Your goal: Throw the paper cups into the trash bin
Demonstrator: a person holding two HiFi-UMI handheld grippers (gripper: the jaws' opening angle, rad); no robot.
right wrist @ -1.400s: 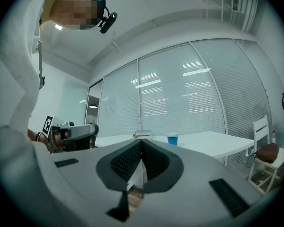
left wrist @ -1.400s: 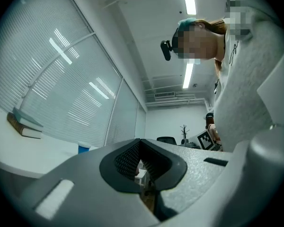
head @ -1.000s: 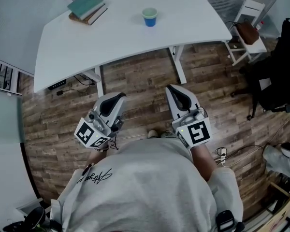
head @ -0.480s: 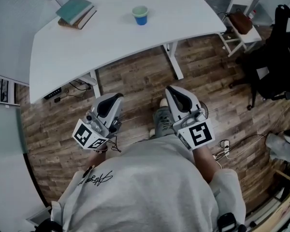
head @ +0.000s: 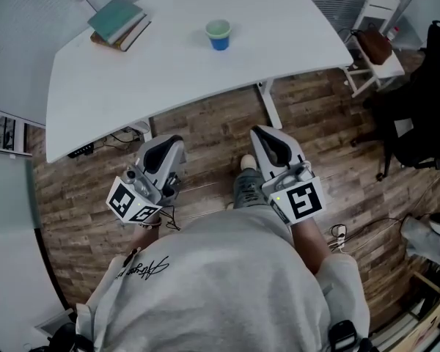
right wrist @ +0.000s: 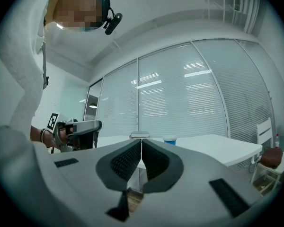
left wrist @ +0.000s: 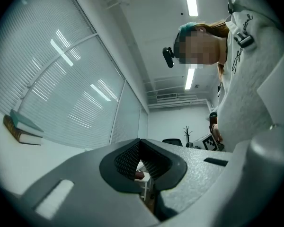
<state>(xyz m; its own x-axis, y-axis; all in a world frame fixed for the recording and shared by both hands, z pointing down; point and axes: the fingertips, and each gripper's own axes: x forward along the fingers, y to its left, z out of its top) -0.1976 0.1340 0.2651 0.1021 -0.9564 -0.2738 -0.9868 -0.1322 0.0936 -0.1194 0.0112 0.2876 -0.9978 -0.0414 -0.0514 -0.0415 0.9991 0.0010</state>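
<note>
**Head view:** the paper cup (head: 218, 34) stands upright on the white table (head: 176, 72), apart from the books (head: 119, 22); no trash bin shows. The left gripper (head: 164, 147) and right gripper (head: 272, 142) are carried low, well short of the table, probably a posture for approaching it.
**Left gripper view:** the pads meet with nothing between them.
**Right gripper view:** the jaws are closed and empty, with the cup ahead on the table.
Unlike a second ago, a leg (head: 243, 185) now shows between the grippers, suggesting a forward step
</note>
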